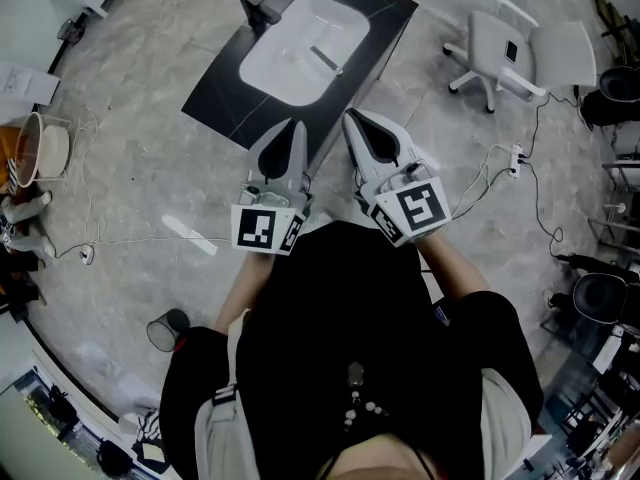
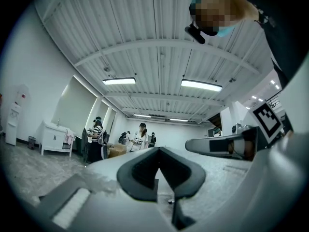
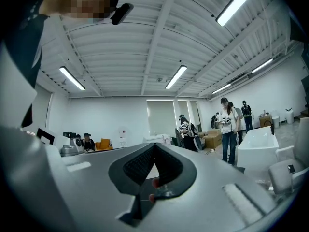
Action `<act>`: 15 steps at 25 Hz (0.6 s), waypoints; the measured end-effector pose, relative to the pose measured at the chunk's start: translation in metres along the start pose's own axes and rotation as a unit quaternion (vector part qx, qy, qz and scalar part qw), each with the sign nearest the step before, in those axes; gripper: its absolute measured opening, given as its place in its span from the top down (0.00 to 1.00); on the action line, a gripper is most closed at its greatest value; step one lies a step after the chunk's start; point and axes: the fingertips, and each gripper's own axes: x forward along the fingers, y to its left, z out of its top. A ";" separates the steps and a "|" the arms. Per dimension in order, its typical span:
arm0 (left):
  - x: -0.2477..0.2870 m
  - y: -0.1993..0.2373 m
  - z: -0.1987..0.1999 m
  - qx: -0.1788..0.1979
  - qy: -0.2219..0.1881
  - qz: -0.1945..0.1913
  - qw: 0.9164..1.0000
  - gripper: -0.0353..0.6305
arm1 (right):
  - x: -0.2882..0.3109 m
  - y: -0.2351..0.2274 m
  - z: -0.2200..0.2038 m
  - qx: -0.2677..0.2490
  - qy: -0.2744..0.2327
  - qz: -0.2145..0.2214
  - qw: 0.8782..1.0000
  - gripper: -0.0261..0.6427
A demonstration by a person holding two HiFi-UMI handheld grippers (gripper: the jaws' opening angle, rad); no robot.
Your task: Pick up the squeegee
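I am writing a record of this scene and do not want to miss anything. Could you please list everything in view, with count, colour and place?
countertop slab: 1, black, ahead of both grippers
basin: 1, white, set in the slab
faucet: 1, grey, at the slab's far left corner
squeegee: 1, dark, lying in the basin
office chair: 1, white, right of the slab
power strip: 1, white, on the floor at right, with a cable
cup: 1, dark, on the floor at lower left
people: several, standing in the background
left hand-held gripper: 1, grey-white, jaws shut, empty
right hand-held gripper: 1, grey-white, jaws shut, empty
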 end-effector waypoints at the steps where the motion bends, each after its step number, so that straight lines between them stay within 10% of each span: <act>1: 0.005 0.004 -0.002 0.002 0.002 0.005 1.000 0.94 | 0.005 -0.004 -0.001 -0.002 0.002 0.006 1.000 0.96; 15: 0.122 0.047 -0.020 -0.003 0.003 0.077 0.997 0.94 | 0.102 -0.118 -0.014 0.026 0.043 0.058 0.997 0.96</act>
